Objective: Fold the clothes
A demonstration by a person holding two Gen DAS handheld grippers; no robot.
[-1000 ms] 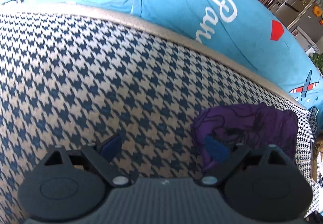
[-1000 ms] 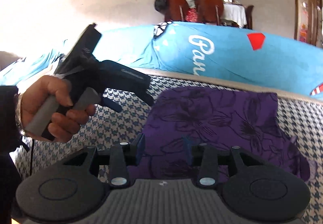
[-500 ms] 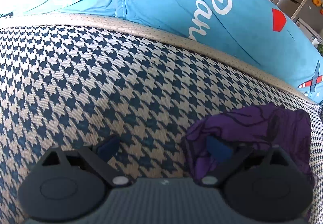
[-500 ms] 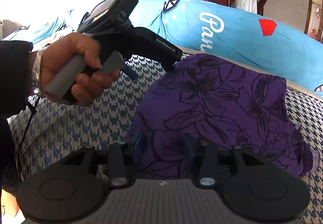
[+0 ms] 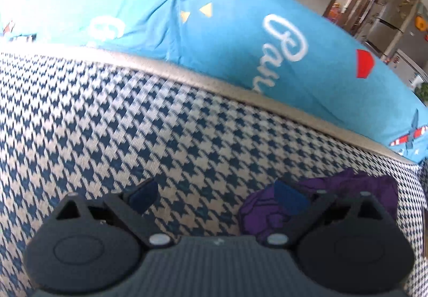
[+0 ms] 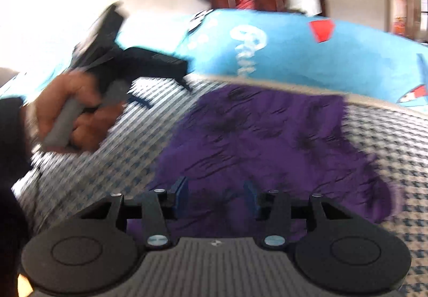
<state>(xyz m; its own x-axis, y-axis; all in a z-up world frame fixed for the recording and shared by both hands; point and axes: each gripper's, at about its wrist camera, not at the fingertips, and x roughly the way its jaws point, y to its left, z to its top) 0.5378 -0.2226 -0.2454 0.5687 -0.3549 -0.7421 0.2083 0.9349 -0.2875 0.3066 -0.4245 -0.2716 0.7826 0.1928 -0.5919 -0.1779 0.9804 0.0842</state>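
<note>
A: Since half a second ago, my left gripper (image 5: pixel 218 196) has drawn back from the purple garment (image 5: pixel 347 190), and the right view has become blurred by motion.

B: Where is the garment now?

A: It lies on the houndstooth cushion (image 5: pixel 160 123), at about four o'clock in my left view. In the right view the purple garment (image 6: pixel 267 136) fills the centre.

B: And the tongs?

A: My left ones are spread wide and released; only the right blue pad (image 5: pixel 290 196) overlaps the cloth edge. My right gripper (image 6: pixel 215 195) is also released, its fingers apart over the cloth. At ten o'clock, a hand (image 6: pixel 72 110) holds the left tool before the blue cover (image 6: pixel 294 56).
</note>
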